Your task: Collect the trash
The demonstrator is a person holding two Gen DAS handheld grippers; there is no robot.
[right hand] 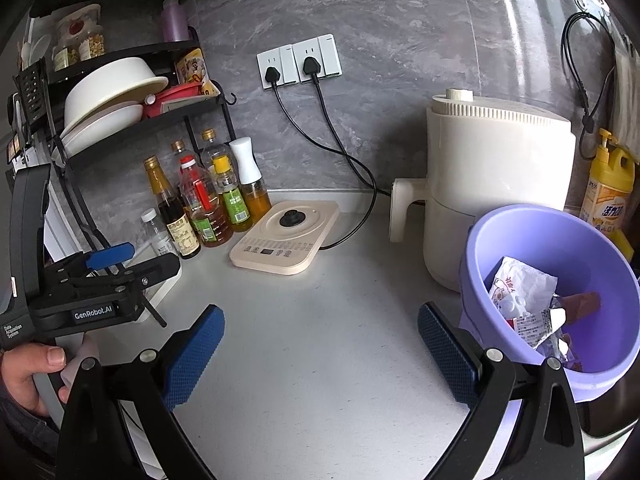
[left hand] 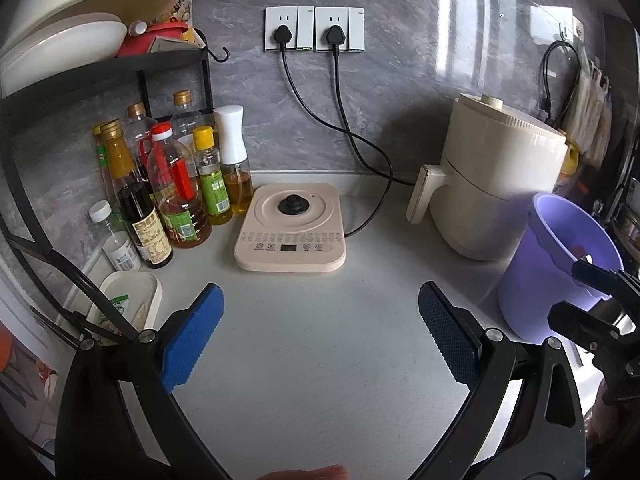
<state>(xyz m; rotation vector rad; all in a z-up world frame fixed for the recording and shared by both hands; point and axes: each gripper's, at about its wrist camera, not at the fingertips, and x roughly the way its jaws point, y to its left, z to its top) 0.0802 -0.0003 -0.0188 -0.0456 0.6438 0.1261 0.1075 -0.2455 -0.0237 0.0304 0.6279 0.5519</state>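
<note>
A purple plastic bin point(right hand: 560, 248) stands on the white counter at the right, beside the cream appliance. Inside it lie crumpled wrappers point(right hand: 528, 308), white, silver and brown. The same purple bin point(left hand: 540, 264) shows at the right edge of the left wrist view. My left gripper point(left hand: 320, 336) hangs open over bare counter, blue pads wide apart and nothing between them. My right gripper point(right hand: 320, 356) is also open and empty, its right finger close to the bin's wall. The left gripper body point(right hand: 92, 284) shows at the left of the right wrist view, held by a hand.
A cream kettle base point(left hand: 291, 228) sits mid-counter with two black cords to the wall sockets point(left hand: 314, 29). Several oil and sauce bottles point(left hand: 168, 192) crowd under a black dish rack point(left hand: 104, 68) at left. A white tray point(left hand: 128, 304) lies front left. A cream air fryer point(right hand: 496, 176) and yellow detergent bottle point(right hand: 608, 188) stand right.
</note>
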